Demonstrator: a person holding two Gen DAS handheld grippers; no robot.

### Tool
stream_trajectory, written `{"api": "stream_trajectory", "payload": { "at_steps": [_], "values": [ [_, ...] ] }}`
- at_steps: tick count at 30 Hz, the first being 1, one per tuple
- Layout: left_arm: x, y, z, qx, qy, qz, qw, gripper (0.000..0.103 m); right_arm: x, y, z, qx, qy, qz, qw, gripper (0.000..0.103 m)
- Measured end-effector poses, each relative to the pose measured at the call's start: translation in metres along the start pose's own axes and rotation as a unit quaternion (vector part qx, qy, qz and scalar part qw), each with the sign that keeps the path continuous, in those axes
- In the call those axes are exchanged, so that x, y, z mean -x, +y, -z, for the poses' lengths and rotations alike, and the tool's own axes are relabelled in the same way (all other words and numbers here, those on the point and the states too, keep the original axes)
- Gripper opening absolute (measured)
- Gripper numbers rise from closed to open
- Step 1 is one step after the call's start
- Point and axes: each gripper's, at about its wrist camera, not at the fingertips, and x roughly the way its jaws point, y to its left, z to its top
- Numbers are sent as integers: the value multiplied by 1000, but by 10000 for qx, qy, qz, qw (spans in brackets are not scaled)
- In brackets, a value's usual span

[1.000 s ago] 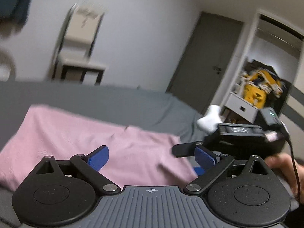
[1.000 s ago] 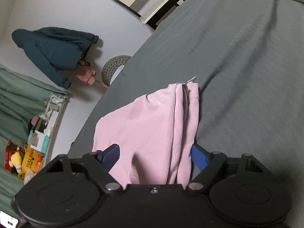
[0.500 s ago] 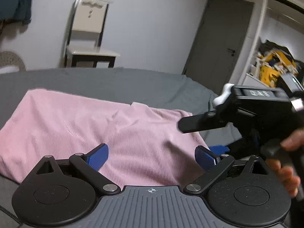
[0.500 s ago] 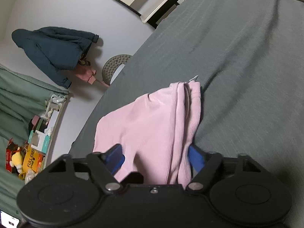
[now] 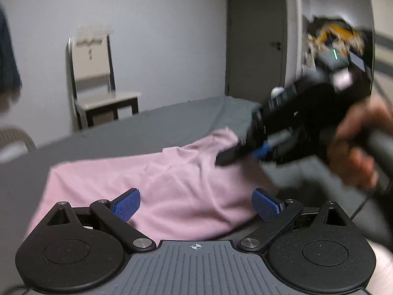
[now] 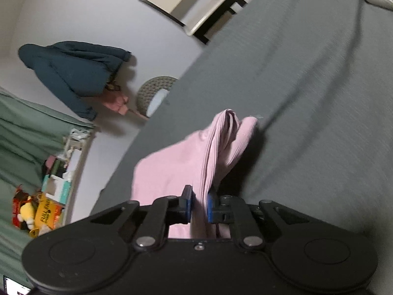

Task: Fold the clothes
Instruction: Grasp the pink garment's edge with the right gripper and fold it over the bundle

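**Left wrist view and right wrist view: a pinched fold that could slip or drag**

Left wrist view: the left gripper (image 5: 196, 204) stands wide apart, holding nothing, its blue pads on either side of the near edge of the pink garment (image 5: 157, 184). The garment lies spread on the grey bed cover (image 5: 147, 127), near the bed's front edge, soft and ribbed with a few shallow wrinkles. At its right end the right gripper (image 5: 260, 151), held in a person's hand (image 5: 353, 147), has fabric lifted off the cover. The frame is blurred there, so how much cloth is caught cannot be read. Risk: with the left side unpinned, a pull from the right could drag the whole garment across the cover rather than fold it.

Right wrist view: the right gripper (image 6: 199, 207) is clamped on a bunched ridge of the pink garment (image 6: 172, 172), several layers pleated between the pads. The rest hangs back toward the bed cover (image 6: 307, 98). The bite looks thin; knit this light could slide out, or the gathered pleats could set a crooked crease.
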Motion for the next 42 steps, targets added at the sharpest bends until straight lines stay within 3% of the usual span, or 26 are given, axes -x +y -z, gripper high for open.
{"api": "stream_trajectory", "payload": {
  "at_steps": [2, 6, 13, 18, 25, 30, 32, 35, 36, 39, 42],
  "values": [
    [5, -3, 2, -229, 79, -126, 9996, 98, 0, 10, -3, -3, 17, -104, 9999, 12],
    [11, 2, -1, -239, 361, -330, 9985, 98, -3, 32, -10, 1, 64, -313, 9995, 11],
    [26, 37, -12, 521, 601, -340, 9963, 98, -29, 86, -16, 261, 194, -345, 9989, 11],
    [30, 55, -13, 1037, 683, -359, 9916, 98, -63, 121, -16, 519, 423, -8, 9978, 10],
    [25, 61, 5, 1127, 792, -695, 9880, 98, -126, 146, -11, 587, 828, 646, 9927, 10],
    [21, 60, 8, 1402, 883, -664, 9839, 98, -166, 156, 3, 754, 1156, 1131, 9839, 10],
    [19, 56, 9, 1286, 892, -674, 9854, 98, -177, 162, 9, 864, 1262, 1293, 9797, 10],
    [18, 50, 11, 1071, 869, -750, 9876, 98, -190, 174, 12, 1038, 1459, 1464, 9729, 22],
    [19, 49, 12, 1035, 858, -788, 9878, 98, -186, 179, 11, 1147, 1456, 1391, 9728, 31],
    [23, 47, 13, 989, 805, -899, 9878, 98, -166, 193, 8, 1505, 1395, 1088, 9726, 36],
    [25, 51, 9, 1132, 704, -1008, 9859, 98, -145, 208, 5, 1859, 1332, 783, 9704, 49]
  ]
}}
